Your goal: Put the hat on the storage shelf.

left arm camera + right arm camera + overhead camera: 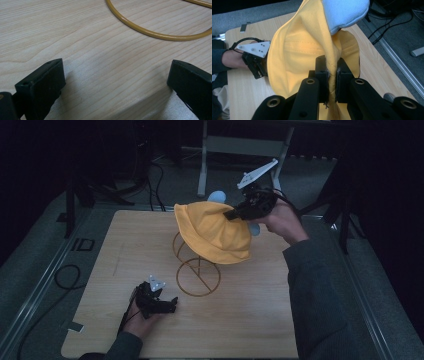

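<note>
A yellow bucket hat (212, 232) hangs over a gold wire stand (197, 272) in the middle of the wooden table (120, 250). My right gripper (234, 214) comes in from the far right, shut on the hat's brim. In the right gripper view the pads (322, 70) pinch a fold of the yellow hat (297, 52), with a light blue cloth item (344, 12) just above. My left gripper (167, 304) rests low near the table's front, open, nothing between its jaws (116, 82). The stand's ring base (160, 35) lies ahead of it.
A light blue piece (217, 196) peeks out behind the hat. A grey desk frame (202, 165) stands beyond the table's far edge. Cables (67, 275) lie on the floor at the left. My left gripper (255, 60) also appears past the hat.
</note>
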